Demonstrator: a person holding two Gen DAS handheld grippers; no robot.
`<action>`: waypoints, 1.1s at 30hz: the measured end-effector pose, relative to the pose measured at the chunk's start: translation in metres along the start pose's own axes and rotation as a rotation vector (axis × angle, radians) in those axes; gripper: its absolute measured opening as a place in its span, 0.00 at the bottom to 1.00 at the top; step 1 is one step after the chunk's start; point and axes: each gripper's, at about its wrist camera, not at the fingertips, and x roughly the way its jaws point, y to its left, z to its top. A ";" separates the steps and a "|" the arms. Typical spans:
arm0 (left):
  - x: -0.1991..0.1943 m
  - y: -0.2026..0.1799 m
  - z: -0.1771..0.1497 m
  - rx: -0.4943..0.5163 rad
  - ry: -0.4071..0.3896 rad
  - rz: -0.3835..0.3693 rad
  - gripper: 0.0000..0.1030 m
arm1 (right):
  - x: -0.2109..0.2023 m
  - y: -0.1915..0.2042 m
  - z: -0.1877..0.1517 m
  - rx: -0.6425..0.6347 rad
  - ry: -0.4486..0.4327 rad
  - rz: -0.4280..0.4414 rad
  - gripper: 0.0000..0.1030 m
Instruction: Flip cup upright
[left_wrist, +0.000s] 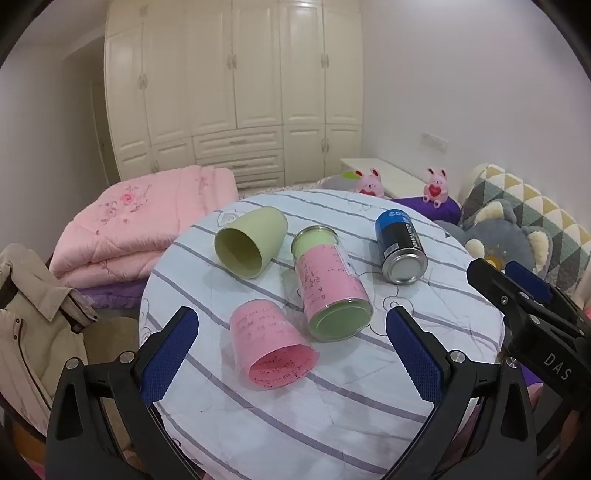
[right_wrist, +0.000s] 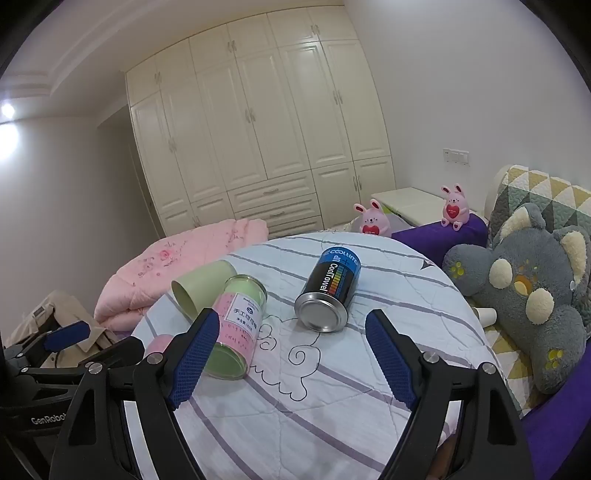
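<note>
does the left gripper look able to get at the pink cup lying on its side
Probably yes. The left gripper is open, and the pink cup lies on the table just ahead between its fingers, with nothing in between.

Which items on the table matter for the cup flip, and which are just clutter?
Job:
- green cup, on its side
- pink cup, on its side
- left gripper, jaws open
- right gripper, jaws open

Clutter:
- glass jar
- CoolTowel can
- pink quilt
- bunny toys
- grey plush
</note>
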 end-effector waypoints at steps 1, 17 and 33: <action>0.000 0.000 0.000 -0.001 -0.001 0.000 1.00 | 0.000 0.000 0.000 -0.002 0.004 -0.002 0.80; 0.001 0.004 0.001 -0.001 -0.003 -0.002 1.00 | 0.002 0.001 -0.001 -0.004 0.003 -0.002 0.80; 0.002 0.005 -0.001 -0.016 0.000 0.003 1.00 | 0.004 0.005 -0.002 -0.005 0.008 -0.002 0.80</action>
